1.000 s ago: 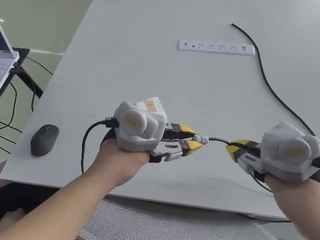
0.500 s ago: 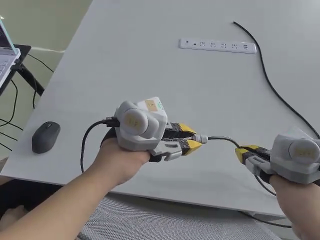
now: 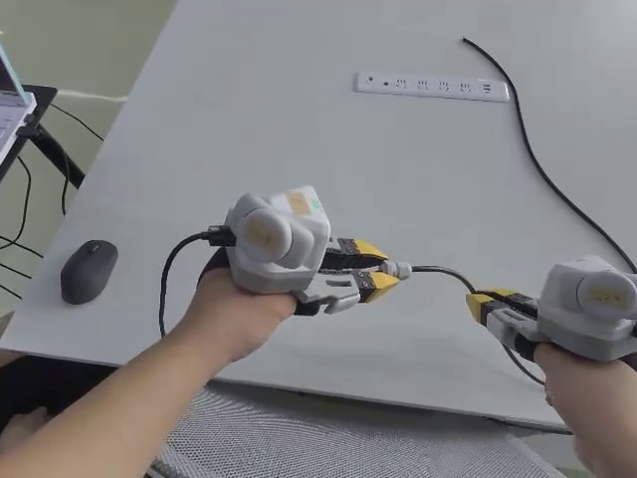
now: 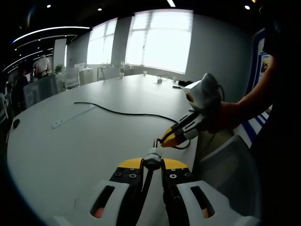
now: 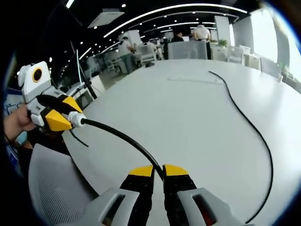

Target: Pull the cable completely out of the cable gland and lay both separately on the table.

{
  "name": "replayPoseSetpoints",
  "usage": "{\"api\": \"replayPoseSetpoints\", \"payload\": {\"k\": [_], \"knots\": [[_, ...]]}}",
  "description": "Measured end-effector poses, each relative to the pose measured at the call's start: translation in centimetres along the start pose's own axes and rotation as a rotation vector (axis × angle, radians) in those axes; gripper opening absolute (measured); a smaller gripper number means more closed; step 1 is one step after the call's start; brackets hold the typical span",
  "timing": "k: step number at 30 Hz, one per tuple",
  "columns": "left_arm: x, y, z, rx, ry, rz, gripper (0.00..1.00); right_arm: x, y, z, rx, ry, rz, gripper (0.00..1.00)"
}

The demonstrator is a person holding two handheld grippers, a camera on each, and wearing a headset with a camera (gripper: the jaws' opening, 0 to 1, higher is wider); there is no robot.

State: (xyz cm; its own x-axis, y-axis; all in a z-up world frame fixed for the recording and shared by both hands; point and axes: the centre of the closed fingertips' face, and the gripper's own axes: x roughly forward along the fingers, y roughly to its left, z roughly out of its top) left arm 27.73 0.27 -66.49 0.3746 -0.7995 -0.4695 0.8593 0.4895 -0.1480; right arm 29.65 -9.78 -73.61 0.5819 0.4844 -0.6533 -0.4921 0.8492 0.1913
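Over the near edge of the table (image 3: 299, 129), in the head view, the left gripper (image 3: 380, 267) is clenched on the gland (image 3: 396, 269) and holds it clear of the surface. The gland's long axis runs roughly along that near edge, and its outlet faces the right gripper (image 3: 483, 305). The cable (image 3: 443, 271) leaves the outlet, arcs slightly and ends between the right gripper's closed jaws, which pinch it. Compared with a second ago, the two grippers are farther apart and the bare stretch of cable between them is longer. Compared with half a second ago, the gap is much the same. A power strip (image 3: 431, 87) lies toward the far edge, a black cord (image 3: 537, 164) runs past it toward the right edge, and a mouse (image 3: 88, 271) sits by the near left corner.

In the left gripper view, the gland (image 4: 152, 160) is gripped between the yellow tips and points straight ahead at the right gripper (image 4: 169, 138), which is near.

In the right gripper view, the cable (image 5: 122, 136) runs from the pinching tips up and left into the gland (image 5: 80, 121), which is held in the left gripper (image 5: 71, 116).
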Motion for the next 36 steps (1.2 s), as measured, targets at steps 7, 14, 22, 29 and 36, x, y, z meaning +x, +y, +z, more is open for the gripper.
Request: {"api": "replayPoseSetpoints", "payload": {"k": [7,14,22,29,36], "knots": [[-0.4,0.7,0.0,-0.008,-0.001,0.010,0.15,-0.1,0.1,0.2,-0.104,0.000,-0.003,0.02],[-0.6,0.8,0.2,-0.002,-0.003,0.008,0.15,-0.3,0.2,0.2,-0.247,0.015,-0.005,0.04],[-0.7,0.7,0.2,0.006,0.002,-0.004,0.15,-1.6,3.0,2.7,-0.575,-0.031,0.034,0.12],[-0.5,0.5,0.2,0.015,0.004,-0.014,0.15,-1.3,7.0,4.7,-0.711,-0.062,0.094,0.13],[-0.7,0.3,0.2,0.023,0.010,-0.023,0.15,-0.6,8.9,5.5,-0.812,-0.063,0.108,0.09]]}}
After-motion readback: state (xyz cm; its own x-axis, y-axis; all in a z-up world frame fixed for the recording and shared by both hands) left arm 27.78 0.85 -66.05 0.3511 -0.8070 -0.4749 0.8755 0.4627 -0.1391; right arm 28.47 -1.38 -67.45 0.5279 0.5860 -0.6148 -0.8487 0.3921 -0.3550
